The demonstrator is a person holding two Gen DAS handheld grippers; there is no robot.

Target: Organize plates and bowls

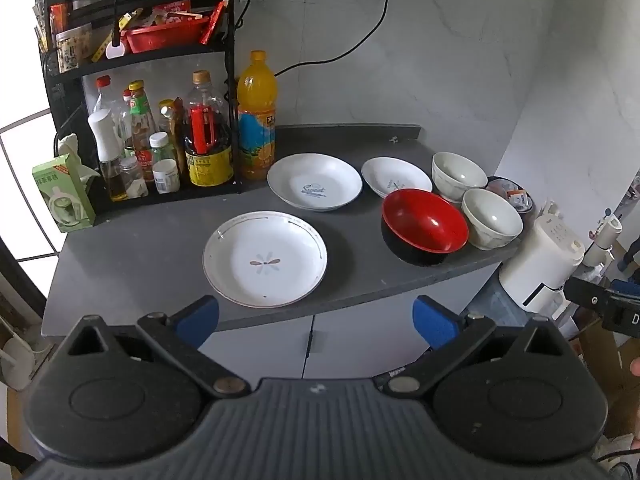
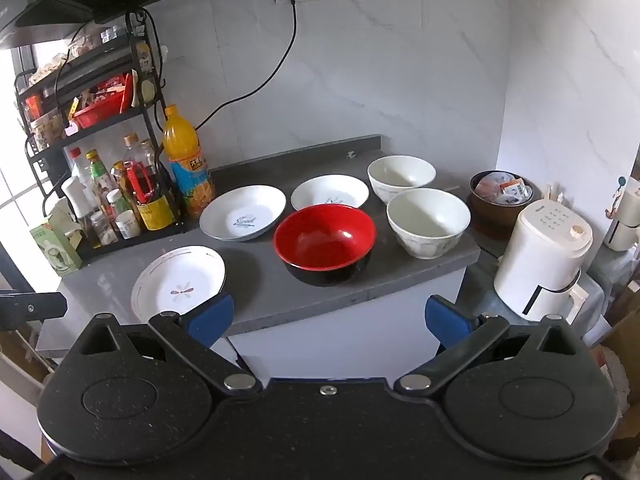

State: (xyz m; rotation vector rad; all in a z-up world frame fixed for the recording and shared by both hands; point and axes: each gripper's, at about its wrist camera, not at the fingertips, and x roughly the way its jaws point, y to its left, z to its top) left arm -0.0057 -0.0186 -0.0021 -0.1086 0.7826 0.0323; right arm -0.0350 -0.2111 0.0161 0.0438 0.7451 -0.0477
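Grey countertop (image 1: 160,248) holds everything, nothing stacked yet, so I'd judge this the very start: approach, no pick made. Landmark = red bowl (image 2: 325,242), near the front edge.

Rel. to red bowl:
- flower plate (image 2: 179,282) well to its left, at the front edge, closest to the left gripper (image 1: 316,316).
- "Sweet" plate (image 2: 243,212) behind-left, small plate (image 2: 329,196) directly behind, rim almost touching the bowl's in the right wrist view.
- two white bowls to its right: near white bowl (image 2: 428,222) just beside it, far white bowl (image 2: 401,178) behind that one.

Both tools hang off the counter's front, short of the edge. Left gripper: blue pads spread wide, holding nothing. Right gripper (image 2: 327,318): same, wide apart and empty, aimed roughly at the red bowl.

Next move, as I read it: plates onto plates, bowls into bowls. Flower plate is the likely first grab for the left; it lies flat, so a pad must get under the rim w/o sliding it. Right could nest one white bowl into the other; glazed rim = slip risk.
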